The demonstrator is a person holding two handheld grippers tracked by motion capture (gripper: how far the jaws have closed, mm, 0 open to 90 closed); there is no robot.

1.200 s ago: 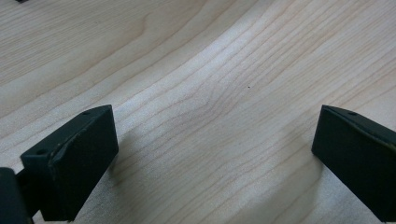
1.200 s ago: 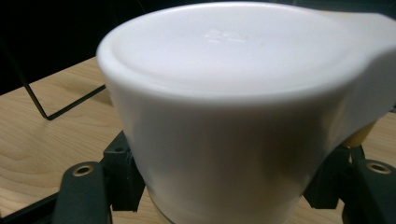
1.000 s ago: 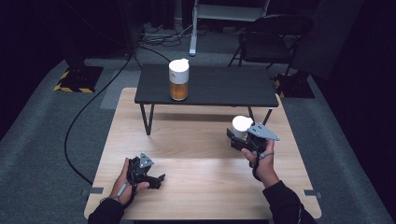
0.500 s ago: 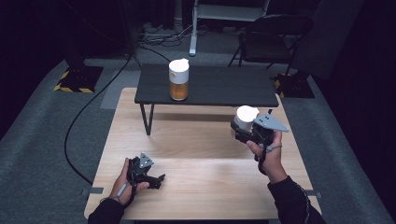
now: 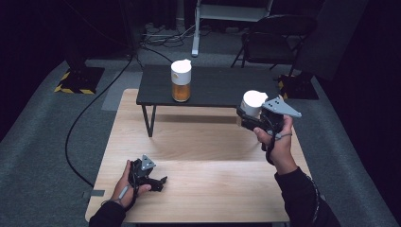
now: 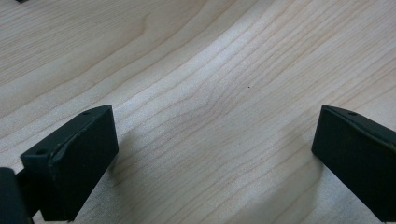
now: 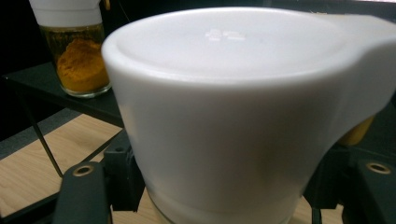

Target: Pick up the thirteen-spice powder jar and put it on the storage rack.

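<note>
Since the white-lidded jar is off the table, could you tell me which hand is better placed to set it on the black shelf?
Right. The right gripper holds the jar beside the shelf; the left gripper rests open, far off.

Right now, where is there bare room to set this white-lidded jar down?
The black shelf is bare right of the standing jar. The wooden table is bare between the left gripper and right gripper. Nowhere is crowded.
</note>
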